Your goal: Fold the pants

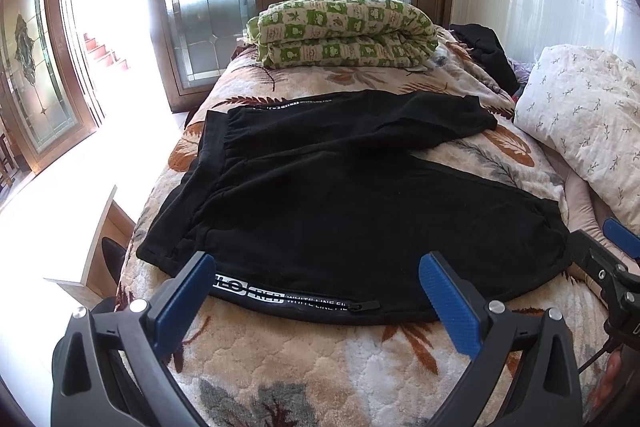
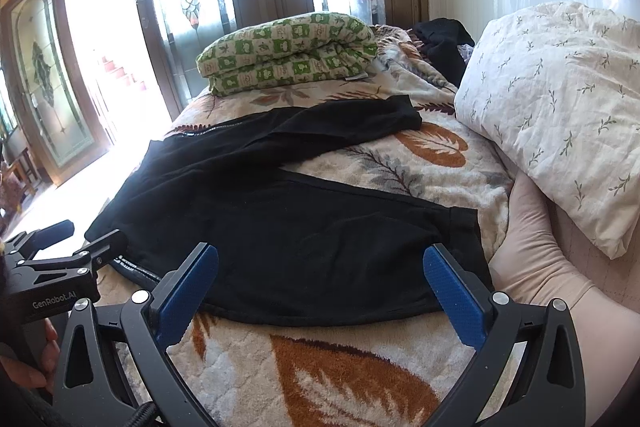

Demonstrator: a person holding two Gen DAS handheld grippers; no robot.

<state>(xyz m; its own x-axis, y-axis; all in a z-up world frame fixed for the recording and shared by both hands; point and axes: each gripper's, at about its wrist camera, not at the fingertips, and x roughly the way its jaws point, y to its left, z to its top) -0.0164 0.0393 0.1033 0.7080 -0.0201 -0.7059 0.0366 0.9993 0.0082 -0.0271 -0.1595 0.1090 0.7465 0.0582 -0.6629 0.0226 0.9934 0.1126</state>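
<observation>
Black pants point(image 1: 352, 199) lie spread on a leaf-patterned bedspread point(image 1: 312, 359), waistband at the left and both legs running right, apart in a V. A white-lettered stripe with a zipper point(image 1: 296, 301) runs along the near edge. My left gripper point(image 1: 316, 291) stands open just above that near edge, nothing between its blue pads. In the right wrist view the same pants point(image 2: 280, 227) fill the middle, and my right gripper point(image 2: 320, 279) is open over the near leg's cuff end. The left gripper point(image 2: 92, 247) shows at the left there, held by a hand.
A folded green-checked quilt point(image 1: 344, 35) lies at the far end of the bed. A floral white pillow point(image 2: 560, 107) sits at the right, with dark clothes point(image 2: 444, 43) behind it. The bed's left edge drops to a bright floor and a wooden box point(image 1: 104, 239).
</observation>
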